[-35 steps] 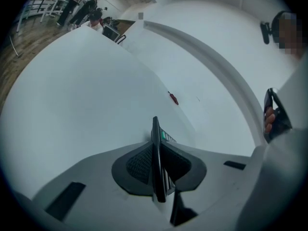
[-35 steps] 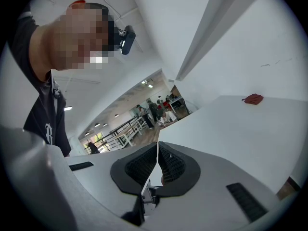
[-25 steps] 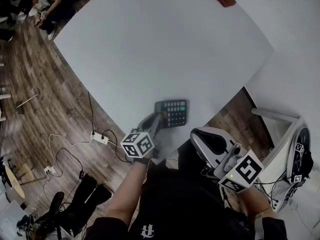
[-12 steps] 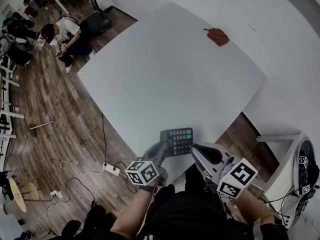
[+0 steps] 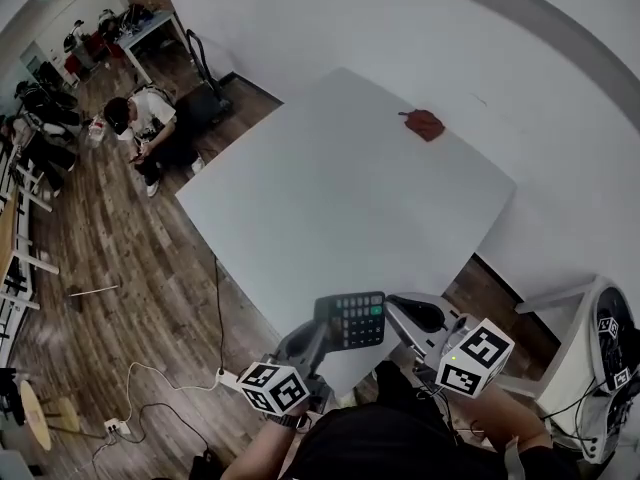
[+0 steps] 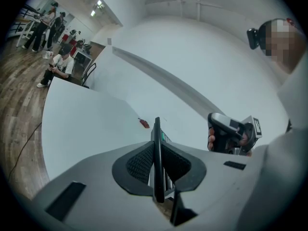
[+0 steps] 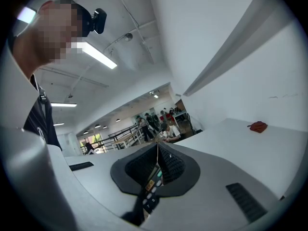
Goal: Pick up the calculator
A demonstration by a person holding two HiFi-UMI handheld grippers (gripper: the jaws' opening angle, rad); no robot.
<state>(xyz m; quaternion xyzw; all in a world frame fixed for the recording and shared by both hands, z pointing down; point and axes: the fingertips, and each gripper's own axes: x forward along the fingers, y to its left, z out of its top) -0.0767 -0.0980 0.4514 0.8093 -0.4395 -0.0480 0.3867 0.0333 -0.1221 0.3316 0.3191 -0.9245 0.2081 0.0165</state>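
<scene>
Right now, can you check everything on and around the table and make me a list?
Surface: white table.
Job's things: calculator held up off the table.
Clutter: small red thing near the far edge.
Grippers: left gripper shut on the calculator; right gripper looks shut on it too.
Cables: cable and power strip on the wooden floor.
Surroundings: seated person, white wall.

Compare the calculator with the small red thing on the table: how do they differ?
The calculator is dark, flat and keyed; the red thing is a shapeless lump. The calculator is gripped in the left gripper; the red thing lies free on the white table. Both are smaller than the table.
</scene>
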